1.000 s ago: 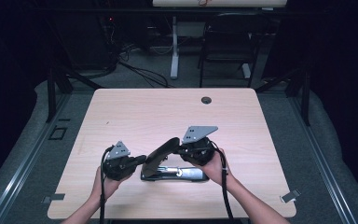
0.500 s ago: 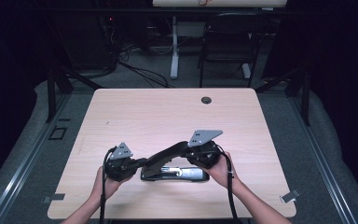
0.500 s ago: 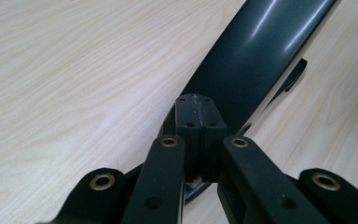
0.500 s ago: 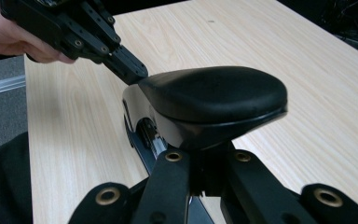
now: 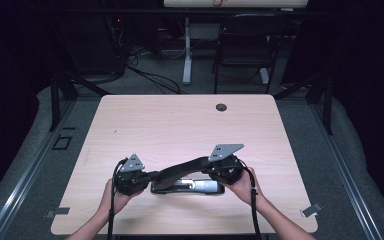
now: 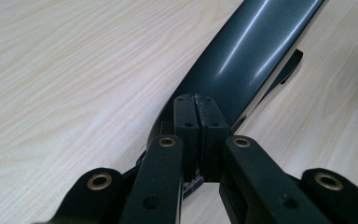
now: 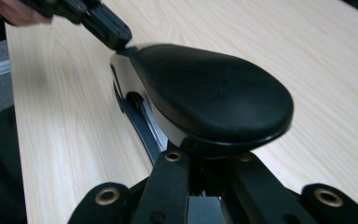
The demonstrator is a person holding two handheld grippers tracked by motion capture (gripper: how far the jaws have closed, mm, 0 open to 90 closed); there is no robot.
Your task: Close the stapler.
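My left tongs (image 5: 152, 176) are clenched on the low end of the stapler (image 5: 185, 181) handle; my right tongs (image 5: 215, 169) are clenched on its raised end. Stapler rests on the table (image 5: 180, 125), near edge.

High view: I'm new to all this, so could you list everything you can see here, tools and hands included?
Table: one, pale wood, centre of the high view.
Stapler: one, large, black handle over a dark base with a silver part, near the table's front edge.
Cable hole: one, dark, round, near the table's far edge.
Chair: one, black, on the floor behind the table.
Desk leg: one, white, behind the table.
Cables: several, black, on the floor behind the table.
Left gripper: one, black, jaws shut, tips at the stapler's narrow end.
Right gripper: one, black, jaws shut, at the handle's broad end.
Hands: left hand, right hand, at the front edge.
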